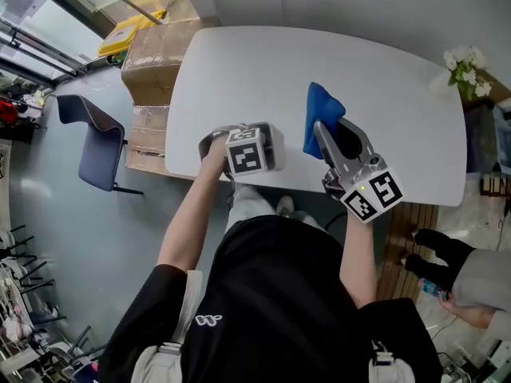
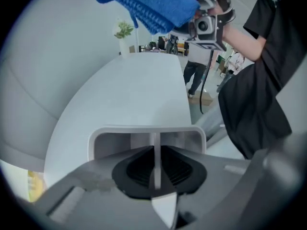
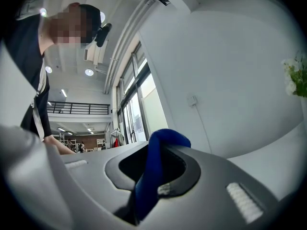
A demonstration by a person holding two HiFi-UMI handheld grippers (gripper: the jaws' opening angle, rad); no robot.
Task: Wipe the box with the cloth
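Observation:
A small white open box (image 2: 144, 132) with a thin wall down its middle rests low over the white table (image 2: 134, 80). My left gripper (image 2: 154, 164) points steeply down, its jaws shut on that middle wall. From the head view the box (image 1: 274, 144) shows around the left gripper (image 1: 247, 146) near the table's front edge. My right gripper (image 1: 327, 134) is shut on a blue cloth (image 1: 319, 112), held above the table to the right of the box. The cloth (image 3: 156, 166) hangs folded between the right gripper's (image 3: 153, 176) jaws, and in the left gripper view the cloth (image 2: 148, 4) hangs overhead.
Stacked cardboard boxes (image 1: 156, 54) stand against the table's left end, with a blue chair (image 1: 96, 138) beside them. White flowers (image 1: 467, 70) sit at the table's far right corner. Another person (image 1: 471, 282) stands at the right, off the table.

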